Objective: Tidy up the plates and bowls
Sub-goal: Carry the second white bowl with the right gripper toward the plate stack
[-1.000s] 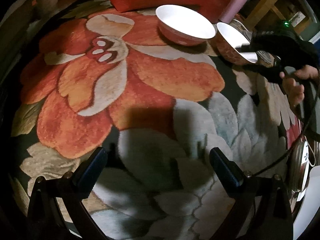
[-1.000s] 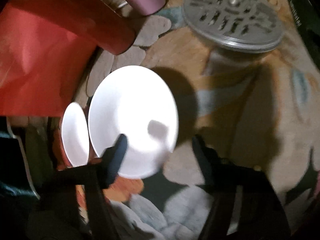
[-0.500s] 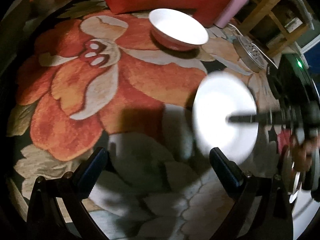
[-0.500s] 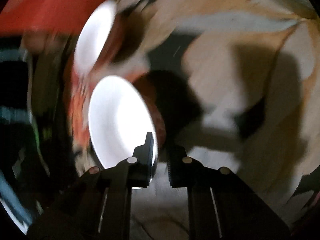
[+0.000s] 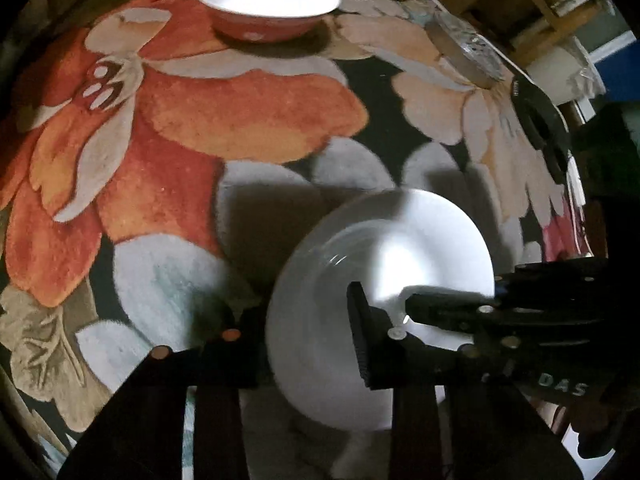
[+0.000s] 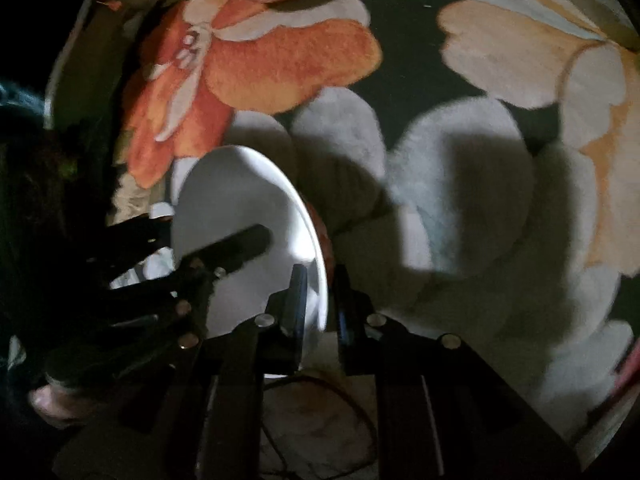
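Right gripper (image 6: 318,300) clamped on bowl (image 6: 240,216) rim, left gripper (image 5: 296,336) straddling it, not visibly closed — second bowl (image 5: 268,0) at 12 o'clock.

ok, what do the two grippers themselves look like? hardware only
Both are matte black linkage frames with round silver and copper-toned rivets. The left gripper has ribbed black pads; the right gripper too. White letters "DAS" show on the right one's body. A thin dark cable loops beneath it.

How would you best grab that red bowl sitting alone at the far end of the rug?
Take the red bowl by its thin rim, probably from above, one finger inside and one outside. It sits upright and open on the floral rug, so the rim is exposed; the body looks too wide and rounded to span.
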Demonstrator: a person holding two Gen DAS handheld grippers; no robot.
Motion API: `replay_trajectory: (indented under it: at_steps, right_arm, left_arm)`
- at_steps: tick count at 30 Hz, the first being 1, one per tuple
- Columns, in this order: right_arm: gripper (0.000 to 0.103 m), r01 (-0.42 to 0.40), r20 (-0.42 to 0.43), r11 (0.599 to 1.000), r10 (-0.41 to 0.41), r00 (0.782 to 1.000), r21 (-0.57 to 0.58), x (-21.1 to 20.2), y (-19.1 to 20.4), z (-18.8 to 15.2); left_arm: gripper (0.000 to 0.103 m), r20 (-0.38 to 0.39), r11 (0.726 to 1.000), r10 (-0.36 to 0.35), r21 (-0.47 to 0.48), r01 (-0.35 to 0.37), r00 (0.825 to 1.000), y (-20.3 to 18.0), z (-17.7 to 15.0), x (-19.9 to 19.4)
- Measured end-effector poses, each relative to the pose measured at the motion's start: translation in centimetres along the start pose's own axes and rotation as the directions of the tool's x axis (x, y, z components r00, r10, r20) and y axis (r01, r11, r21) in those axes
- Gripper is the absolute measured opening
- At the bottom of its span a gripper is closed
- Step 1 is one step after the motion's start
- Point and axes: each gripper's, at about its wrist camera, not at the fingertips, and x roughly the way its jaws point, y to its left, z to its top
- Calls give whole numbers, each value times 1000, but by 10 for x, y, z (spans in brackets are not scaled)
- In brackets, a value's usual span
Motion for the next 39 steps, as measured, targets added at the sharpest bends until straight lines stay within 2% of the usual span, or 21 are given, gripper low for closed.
replay_trajectory:
  at_steps: [2,6,17,21,32,39]
  right_arm:
    - [13,18,8,1000,-18,1000,21,-2,0,-5]
    - [13,-2,20,997,1,1000,75,-23,-12,-20]
    - [13,36,75,990,-47,996,139,-99,-22,-65]
    - [13,46,134,981,-72,988,190,-120,-35,-89]
    - [13,57,260,942,-149,954,332,-172,-85,-141]
    - [13,33,295,914,-165,941,405,-196,-125,-171]
  left_arm:
    - [25,-1,1000,-19,13,19,1000,-6,-4,-8]
    - [25,-2,997,-39,62,39,999,-27,-10,-22]
    - [25,-11,987,-102,125,103,995,-93,-12,-52]
    - [25,0,977,-97,191,95,995,-131,-16,-60]
    - [25,-23,948,-132,291,132,991,-214,-25,-57]
    - [25,-57,925,-155,341,165,986,-263,-33,-44]
